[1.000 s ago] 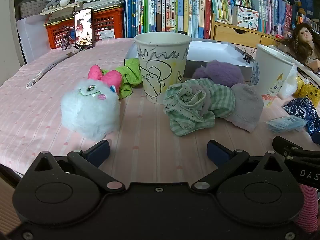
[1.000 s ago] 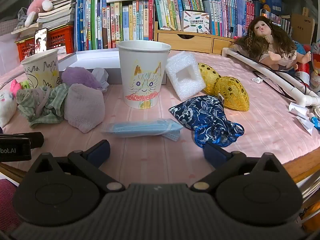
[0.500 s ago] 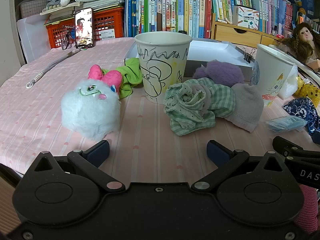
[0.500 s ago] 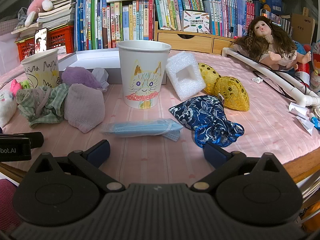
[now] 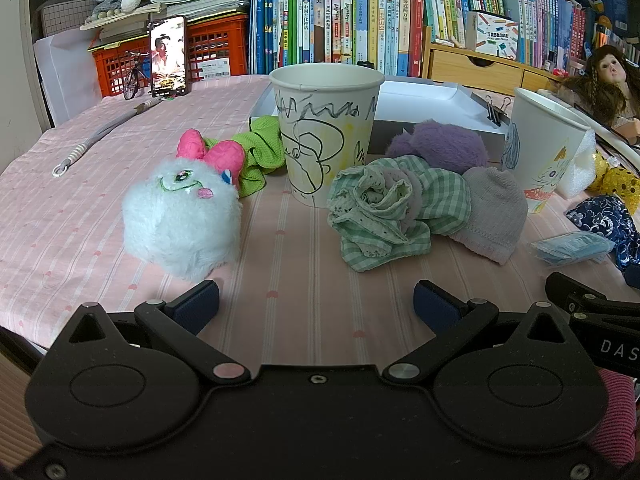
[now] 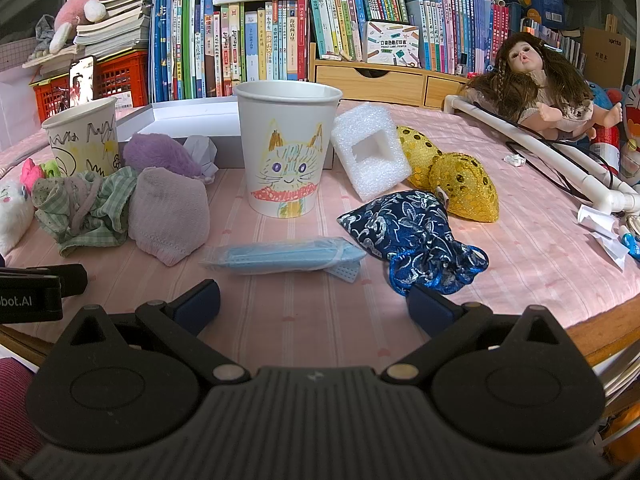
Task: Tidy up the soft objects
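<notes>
While both grippers gape wide and empty, soft things lie around two paper cups on the pink cloth (image 5: 60, 216).
Left view: left gripper (image 5: 316, 306) low; scribbled cup (image 5: 325, 136) centre, white plush (image 5: 180, 220) left of it, green cloth (image 5: 394, 212) and grey sock (image 5: 494, 212) right. Right view: right gripper (image 6: 314, 304) low; cat cup (image 6: 285, 156) centre, mask pack (image 6: 284, 258) before it, blue pouch (image 6: 416, 240) right.

Pink striped cloth (image 5: 280, 128) over a round bench (image 6: 592, 332) with a wooden rim; behind it, a packed row of upright books (image 6: 240, 40) — red plastic crates (image 5: 216, 52) at left, a pale wooden drawer unit (image 6: 384, 84) at right. Dim windows (image 6: 32, 12) upper left.
</notes>
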